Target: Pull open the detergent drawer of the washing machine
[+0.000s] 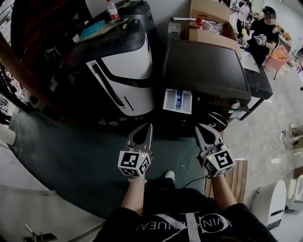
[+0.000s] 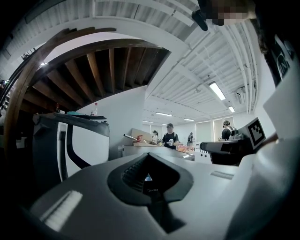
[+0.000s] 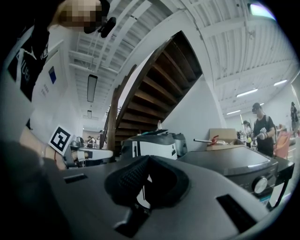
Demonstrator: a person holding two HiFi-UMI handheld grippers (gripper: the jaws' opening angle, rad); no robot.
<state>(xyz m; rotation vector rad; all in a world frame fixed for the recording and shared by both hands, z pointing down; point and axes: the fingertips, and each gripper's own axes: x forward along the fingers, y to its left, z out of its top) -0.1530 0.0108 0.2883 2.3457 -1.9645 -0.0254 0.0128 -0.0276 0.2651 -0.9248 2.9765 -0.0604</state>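
The dark front-load washing machine stands ahead of me, and its knob shows in the right gripper view. Its white detergent drawer sticks out of the front at the upper left, with a blue compartment showing inside. My left gripper hovers in the air short of the drawer, its jaws shut with nothing between them. My right gripper hangs level beside it, below the machine's front, with its jaws together and nothing held. Neither gripper touches the drawer.
A white-and-black appliance stands left of the washer with a bottle on top. A cardboard box sits behind the washer. A wooden staircase rises at left. A slatted board lies at my right. People stand at the far right.
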